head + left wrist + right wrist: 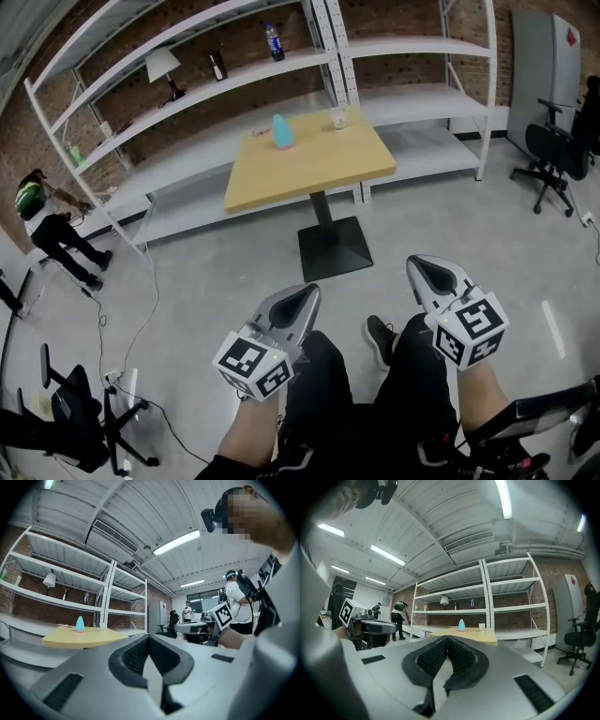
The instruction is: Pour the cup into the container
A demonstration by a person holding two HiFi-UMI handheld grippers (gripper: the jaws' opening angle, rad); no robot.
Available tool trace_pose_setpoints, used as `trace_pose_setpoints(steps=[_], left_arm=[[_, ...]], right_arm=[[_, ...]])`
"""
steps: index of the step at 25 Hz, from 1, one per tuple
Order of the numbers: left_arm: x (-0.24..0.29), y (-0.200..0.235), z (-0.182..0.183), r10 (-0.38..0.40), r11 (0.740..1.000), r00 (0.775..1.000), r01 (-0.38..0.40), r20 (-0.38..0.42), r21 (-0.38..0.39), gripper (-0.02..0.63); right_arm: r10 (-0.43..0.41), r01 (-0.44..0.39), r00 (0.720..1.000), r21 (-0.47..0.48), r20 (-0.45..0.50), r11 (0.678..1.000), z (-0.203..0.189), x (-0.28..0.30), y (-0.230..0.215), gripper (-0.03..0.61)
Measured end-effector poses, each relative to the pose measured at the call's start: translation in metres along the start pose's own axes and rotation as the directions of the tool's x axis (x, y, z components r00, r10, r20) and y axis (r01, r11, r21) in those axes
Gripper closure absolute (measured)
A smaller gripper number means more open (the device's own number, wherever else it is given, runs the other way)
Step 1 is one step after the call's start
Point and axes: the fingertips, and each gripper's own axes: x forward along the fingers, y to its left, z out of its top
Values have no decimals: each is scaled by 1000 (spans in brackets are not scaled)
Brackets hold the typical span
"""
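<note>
1. The left hand-held gripper [307, 292] rests over the person's knee. Its jaws are pressed together with nothing in them. It is far from the worktop [309, 169], so the person should go closer first.
2. The blue container [282, 131] stands upright near the back of the worktop. The left gripper could hold it steady.
3. The cup [338, 118] stands to the right of the container, apart from it. Spread the jaws first, pinch the cup's side and keep it level. Then tip it slowly over the container.
4. The right hand-held gripper [419, 264] is pressed together too, and empty. It is on the cup's side, so it seems best for the pick-up.
</note>
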Motion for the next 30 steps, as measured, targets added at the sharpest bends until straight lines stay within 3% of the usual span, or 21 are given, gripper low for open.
trace_pose_setpoints(steps=[16, 23, 30], left_arm=[[170, 248, 11, 107, 994, 993, -107, 45, -2, 612], [232, 342, 2, 79, 997, 996, -79, 30, 6, 612], [291, 402, -12, 2, 1000, 999, -1, 37, -19, 612]], right_arm=[[-20, 20, 999, 15, 42, 1000, 30, 268, -138, 577], [-19, 18, 999, 22, 38, 1000, 29, 378, -179, 577], [-7, 7, 1000, 38, 12, 999, 14, 461, -220, 577]])
